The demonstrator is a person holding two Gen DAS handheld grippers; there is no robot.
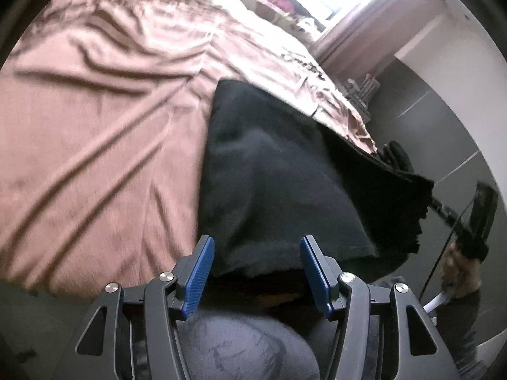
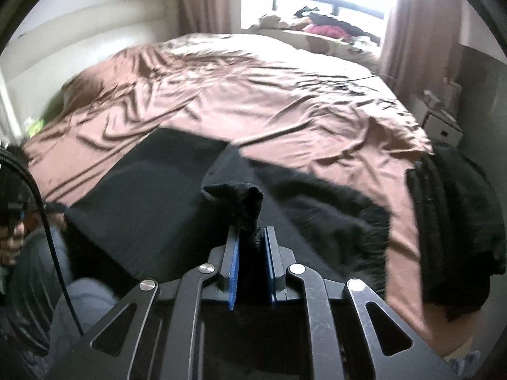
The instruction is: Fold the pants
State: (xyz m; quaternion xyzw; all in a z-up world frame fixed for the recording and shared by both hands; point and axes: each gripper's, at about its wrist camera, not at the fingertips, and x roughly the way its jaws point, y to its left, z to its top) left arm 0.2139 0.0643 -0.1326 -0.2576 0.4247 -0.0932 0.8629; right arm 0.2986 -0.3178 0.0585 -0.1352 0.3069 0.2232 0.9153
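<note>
The pants [image 2: 152, 196] are black, of a soft, slightly fuzzy cloth, and lie on the bed [image 2: 253, 101] at its near edge, towards the near left corner as the right wrist view shows it. One flat, smooth panel stretches back from the near edge onto the brown sheet; to its right a darker, rumpled part with a fuzzy outline spreads along the same edge.

The right gripper [image 2: 252, 237] has its blue-padded fingers [image 2: 234, 253] drawn narrow and clamped on a bunched fold of the pants, which stands up out of them in a small peak above the flat panel.

The left gripper [image 1: 256, 272] holds its fingers [image 1: 199, 272] wide apart. The frayed-looking near hem of the pants lies between and just beyond the pads, but neither pad presses on it. In this view the cloth reads as a dark grey trapezoid lying over the bed's near edge, with a blacker layer trailing off to the right.

Both views are motion-blurred, so seams, waistband and legs cannot be told apart. Which end of the pants is pinched is unclear. A second dark heap [image 2: 456, 221] sits at the bed's right edge; whether it belongs to the pants cannot be told. The person's grey-clad leg [image 1: 240, 348] fills the bottom of the left view and hides the bed's front.
</note>
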